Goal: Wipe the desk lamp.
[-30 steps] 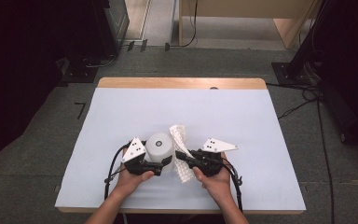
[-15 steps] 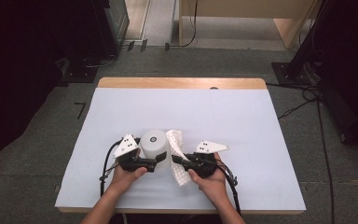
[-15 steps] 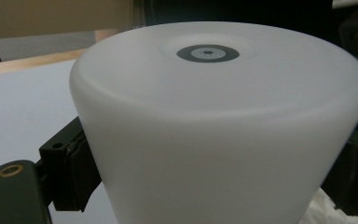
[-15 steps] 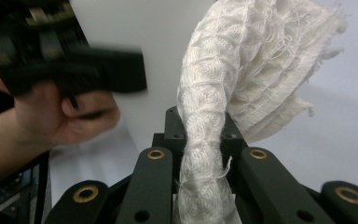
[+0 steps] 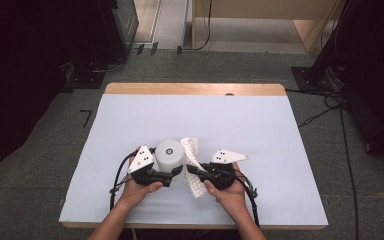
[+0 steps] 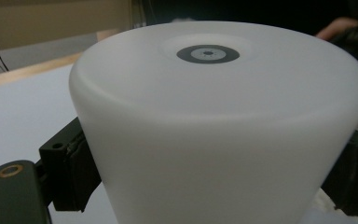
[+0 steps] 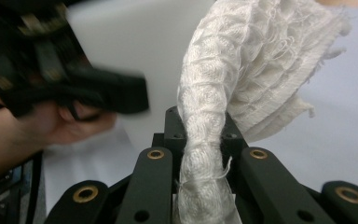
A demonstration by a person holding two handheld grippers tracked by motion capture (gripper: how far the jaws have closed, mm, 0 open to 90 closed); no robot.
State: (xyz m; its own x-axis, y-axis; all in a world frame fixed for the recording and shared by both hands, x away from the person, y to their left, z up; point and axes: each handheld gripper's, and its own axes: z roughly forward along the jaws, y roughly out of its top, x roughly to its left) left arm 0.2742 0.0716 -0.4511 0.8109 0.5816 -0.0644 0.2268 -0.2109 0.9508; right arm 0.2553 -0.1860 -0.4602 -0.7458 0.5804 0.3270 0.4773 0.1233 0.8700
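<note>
While my left tool (image 5: 176,174) clamps the white cylinder (image 5: 170,154) on the counter (image 5: 260,130), my right tool (image 5: 192,170) grips a white waffle cloth (image 5: 194,165).

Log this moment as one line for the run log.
left tool: shut on white cup | right tool: shut on white cloth | cloth beside cup, over table

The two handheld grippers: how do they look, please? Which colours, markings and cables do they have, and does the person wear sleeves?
Both the left gripper and the right gripper have black bodies and black jaws with brass-coloured rivets. Each carries a grey three-cornered plate with small dark dots on top, and a black cable loops from each toward the person. The forearms are bare: no sleeves or gloves are visible.
</note>
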